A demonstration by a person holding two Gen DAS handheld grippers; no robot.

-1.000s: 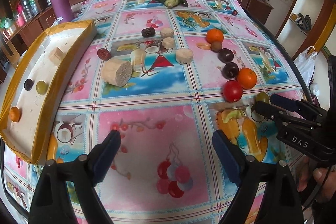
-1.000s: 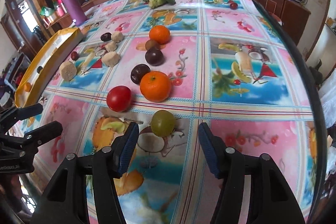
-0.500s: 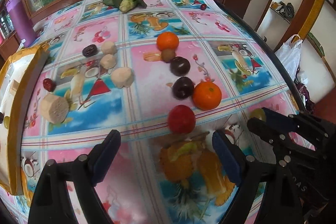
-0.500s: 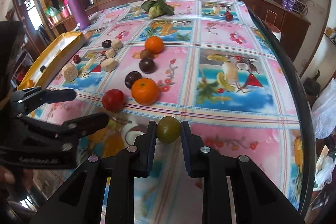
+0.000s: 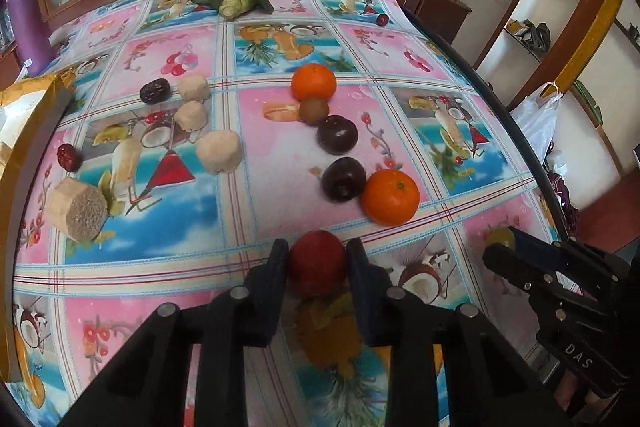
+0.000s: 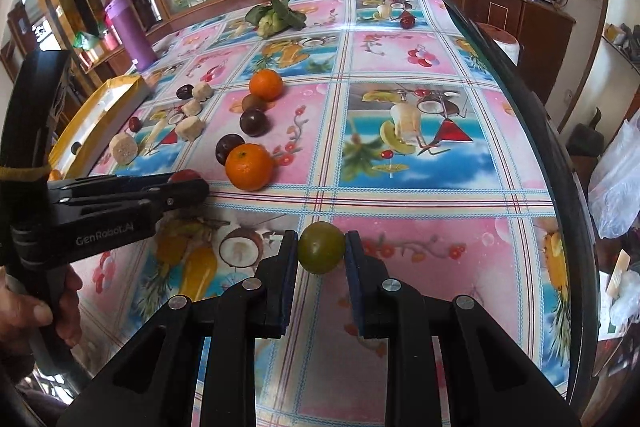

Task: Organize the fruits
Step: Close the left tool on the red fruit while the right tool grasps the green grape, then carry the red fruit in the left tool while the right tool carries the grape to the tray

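Since 1 s ago both grippers closed in: left gripper (image 5: 317,263) jaws now clamp the red fruit (image 5: 318,261) at frame bottom centre, right gripper (image 6: 321,247) jaws pinch the green fruit (image 6: 321,247) on counter (image 6: 400,203). Lift both straight up w/ steady squeeze, clear the orange (image 5: 391,197), then carry to tray (image 6: 116,95) at left.

The left gripper (image 5: 318,261) sits low over the table, its 2 fingers (image 5: 276,267) pressed against a red fruit (image 5: 318,259). The right gripper (image 6: 321,251) pinches a green fruit (image 6: 321,247) between its 2 fingers (image 6: 289,259). A bare hand (image 6: 48,307) grips the left handle.
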